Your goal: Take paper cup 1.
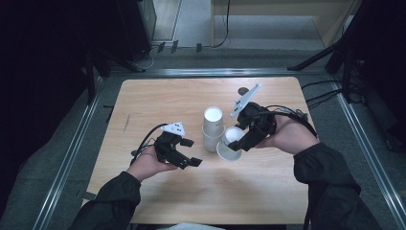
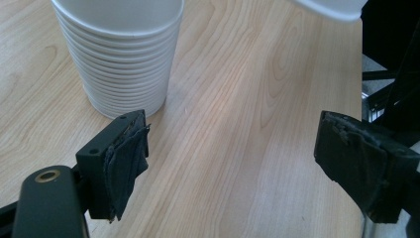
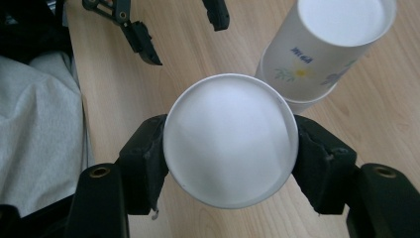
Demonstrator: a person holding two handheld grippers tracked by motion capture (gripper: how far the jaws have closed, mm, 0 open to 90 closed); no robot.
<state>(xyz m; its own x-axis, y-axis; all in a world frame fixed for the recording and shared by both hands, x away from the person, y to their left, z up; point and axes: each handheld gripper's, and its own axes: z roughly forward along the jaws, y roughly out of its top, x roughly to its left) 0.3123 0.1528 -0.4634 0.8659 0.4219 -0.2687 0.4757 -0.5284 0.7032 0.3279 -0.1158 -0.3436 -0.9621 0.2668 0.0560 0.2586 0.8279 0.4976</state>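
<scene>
So far we have one paper cup (image 1: 231, 143) clamped bottom-up in the right tool (image 1: 238, 143), just right of centre in the high view, tilted and just beside the stack of cups (image 1: 212, 128) that stands upside down at the middle of the table (image 1: 158, 96). In the right tool's view its jaws press on both sides of the cup's base. Our left tool (image 1: 186, 152), at lower left of centre, has its jaws apart with nothing between them, near the stack's foot. We judge the cup still has to be set down or slipped over the stack; nothing else lies separated yet.
</scene>
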